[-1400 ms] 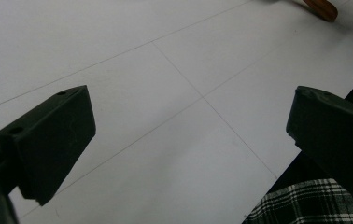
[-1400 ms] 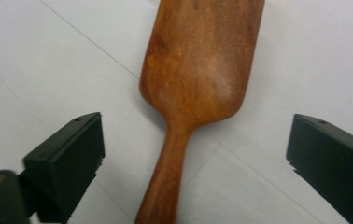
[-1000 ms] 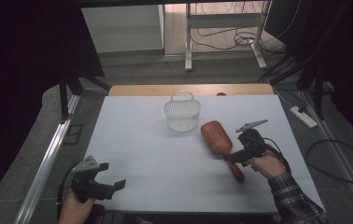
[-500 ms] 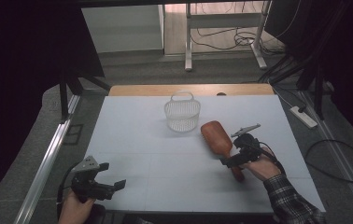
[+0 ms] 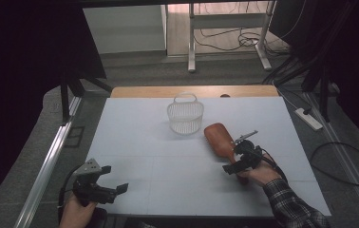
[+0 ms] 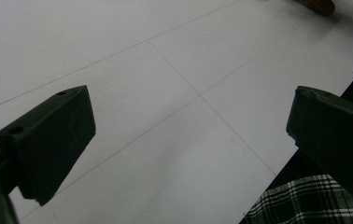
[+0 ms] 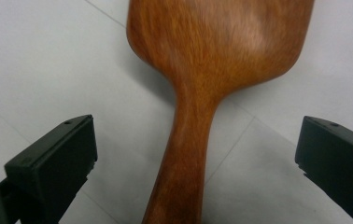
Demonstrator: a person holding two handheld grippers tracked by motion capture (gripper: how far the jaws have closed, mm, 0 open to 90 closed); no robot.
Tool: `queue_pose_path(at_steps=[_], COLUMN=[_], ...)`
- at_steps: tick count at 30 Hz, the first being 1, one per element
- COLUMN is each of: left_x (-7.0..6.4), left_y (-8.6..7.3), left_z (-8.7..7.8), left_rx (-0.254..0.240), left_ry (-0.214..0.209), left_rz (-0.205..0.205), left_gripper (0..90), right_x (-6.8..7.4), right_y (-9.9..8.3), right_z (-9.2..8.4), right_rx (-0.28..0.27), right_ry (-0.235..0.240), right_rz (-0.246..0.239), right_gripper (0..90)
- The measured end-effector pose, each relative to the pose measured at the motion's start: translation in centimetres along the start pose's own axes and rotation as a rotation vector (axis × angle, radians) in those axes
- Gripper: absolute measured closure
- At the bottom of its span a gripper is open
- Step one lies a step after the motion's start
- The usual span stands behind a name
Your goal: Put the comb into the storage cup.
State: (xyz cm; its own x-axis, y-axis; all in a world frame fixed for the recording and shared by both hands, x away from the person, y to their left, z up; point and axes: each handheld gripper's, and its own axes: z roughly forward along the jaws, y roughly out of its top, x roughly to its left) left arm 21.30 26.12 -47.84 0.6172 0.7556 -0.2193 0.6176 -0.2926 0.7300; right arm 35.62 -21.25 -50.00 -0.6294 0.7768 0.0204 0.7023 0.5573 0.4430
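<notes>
Straddling wooden paddle (image 7: 198, 93), right hand-held gripper (image 7: 195, 154) agape

I'm seeing a reddish-brown wooden paddle brush (image 5: 218, 138) lying on the pale grey-white tabletop (image 5: 144, 147) with faint grid lines, a white mesh basket (image 5: 185, 116) beside it, black claws, and a black-and-white plaid sleeve (image 5: 289, 206).

basket (image 5: 185, 117) behind centre on table (image 5: 158, 156), wooden paddle (image 5: 218, 137) just right
</notes>
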Motion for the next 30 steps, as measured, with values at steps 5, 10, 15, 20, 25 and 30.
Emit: queue_pose_path(at_steps=[5, 10, 15, 20, 25, 30], left_x=[-0.02, -0.03, -0.04, -0.07, -0.1, -0.13], left_y=[0.01, 0.02, 0.02, 0.01, 0.02, 0.03], left_z=[0.02, 0.04, 0.04, 0.05, 0.07, 0.08], left_rx=[0.001, 0.003, 0.005, 0.006, 0.008, 0.009], left_ry=[-0.002, 0.0, 0.001, 0.002, 0.004, 0.003], left_rz=[0.0, 0.001, 0.002, 0.004, 0.007, 0.008], left_gripper=[1.4, 1.4, 1.4, 1.5, 1.5, 1.5], right_x=[-0.11, -0.03, 0.12, -0.06, -0.18, -0.29], right_y=[0.08, 0.11, 0.21, 0.3, 0.45, 0.53], right_z=[0.25, 0.2, 0.21, 0.13, 0.16, 0.14], right_rx=[0.021, 0.018, 0.007, 0.013, 0.01, 0.014], right_ry=[-0.006, -0.014, -0.014, 0.014, 0.023, 0.013], right_rz=[0.012, 0.011, 0.009, 0.006, 0.018, 0.044], right_gripper=[0.0, 10.5, 27.1, 46.8, 59.8, 71.3])
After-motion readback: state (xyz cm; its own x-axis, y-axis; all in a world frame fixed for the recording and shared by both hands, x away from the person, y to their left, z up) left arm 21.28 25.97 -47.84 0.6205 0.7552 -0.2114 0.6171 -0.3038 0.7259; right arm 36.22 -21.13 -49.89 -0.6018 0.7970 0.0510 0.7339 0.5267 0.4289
